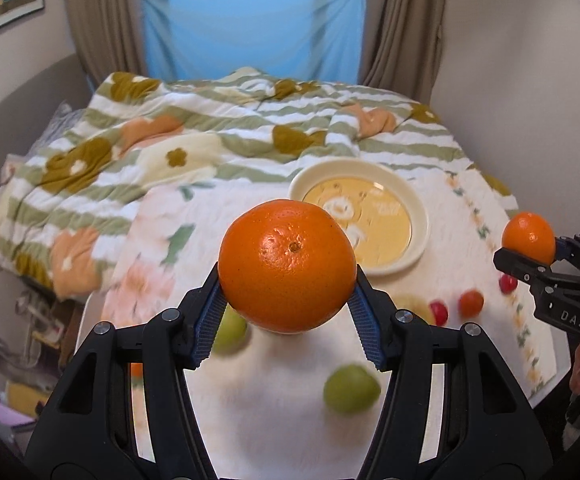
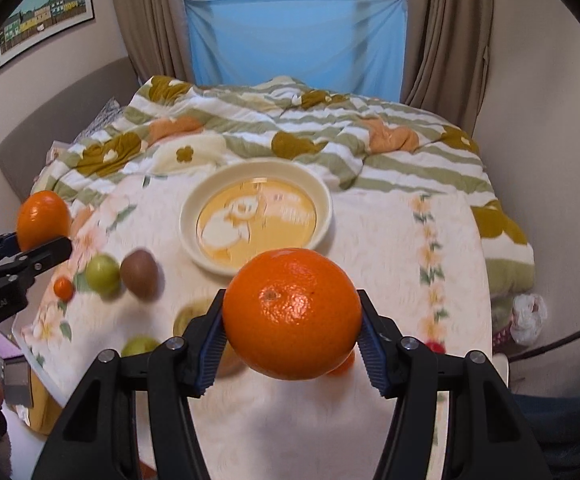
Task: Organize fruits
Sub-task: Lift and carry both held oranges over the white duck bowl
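Note:
My left gripper is shut on a large orange, held up above the table. The right gripper is shut on a second large orange, also lifted. Each view shows the other gripper at its edge: the right gripper with its orange, and the left gripper with its orange. A cream plate with a yellow bear picture lies empty beyond both oranges.
On the floral tablecloth lie loose fruits: a kiwi, green fruits, a small orange and red ones. A rumpled quilt covers the bed behind the table.

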`<state>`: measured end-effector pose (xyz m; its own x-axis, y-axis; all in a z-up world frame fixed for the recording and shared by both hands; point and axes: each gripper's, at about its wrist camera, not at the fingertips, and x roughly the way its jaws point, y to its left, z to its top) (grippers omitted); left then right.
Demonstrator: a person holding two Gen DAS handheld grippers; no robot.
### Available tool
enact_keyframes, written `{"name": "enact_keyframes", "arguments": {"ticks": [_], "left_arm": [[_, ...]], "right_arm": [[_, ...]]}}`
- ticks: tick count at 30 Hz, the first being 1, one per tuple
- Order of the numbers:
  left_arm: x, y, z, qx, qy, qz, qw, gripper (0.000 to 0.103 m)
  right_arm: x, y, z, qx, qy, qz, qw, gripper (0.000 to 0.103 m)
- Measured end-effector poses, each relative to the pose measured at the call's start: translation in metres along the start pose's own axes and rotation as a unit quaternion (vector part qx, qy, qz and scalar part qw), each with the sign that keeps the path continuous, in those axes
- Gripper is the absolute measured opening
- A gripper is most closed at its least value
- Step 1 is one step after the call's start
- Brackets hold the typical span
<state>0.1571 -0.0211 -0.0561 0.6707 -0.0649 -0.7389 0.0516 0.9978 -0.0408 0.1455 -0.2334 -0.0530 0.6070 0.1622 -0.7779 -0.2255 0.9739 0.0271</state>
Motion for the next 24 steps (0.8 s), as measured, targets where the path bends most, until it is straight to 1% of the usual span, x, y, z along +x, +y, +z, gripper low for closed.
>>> {"name": "enact_keyframes", "arguments": {"ticks": [3,7,11,14,20,24], "left_arm": [[0.02,0.0,0.023,0.013,0.003,-0.014,0.9998,0.065],[0.054,-0.005,0.053,0.044,0.01,-0.037,0.9983,0.065],[0.093,-0.01,0.074,0.069,0.028,-0.066,0.995,0.065],[0.127,-0.018,0.087,0.097,0.043,-0.083,0.9909,0.065],[0.184,-0.037,0.099,0.136,0.079,-0.111,0.9813,0.065],[0.21,-0.051,0.098,0.159,0.097,-0.121,0.975,0.065]], "right_arm": [[0.007,-0.003,0.019,0.013,-0.005,-0.001,1.0,0.055],[0.022,-0.004,0.038,0.021,-0.01,-0.009,1.0,0.055],[0.039,-0.008,0.052,0.041,-0.008,-0.021,0.999,0.055],[0.051,-0.01,0.06,0.051,-0.003,-0.035,0.998,0.055],[0.071,-0.017,0.072,0.082,0.008,-0.05,0.995,0.055],[0.084,-0.022,0.075,0.1,0.018,-0.06,0.993,0.055]]}}
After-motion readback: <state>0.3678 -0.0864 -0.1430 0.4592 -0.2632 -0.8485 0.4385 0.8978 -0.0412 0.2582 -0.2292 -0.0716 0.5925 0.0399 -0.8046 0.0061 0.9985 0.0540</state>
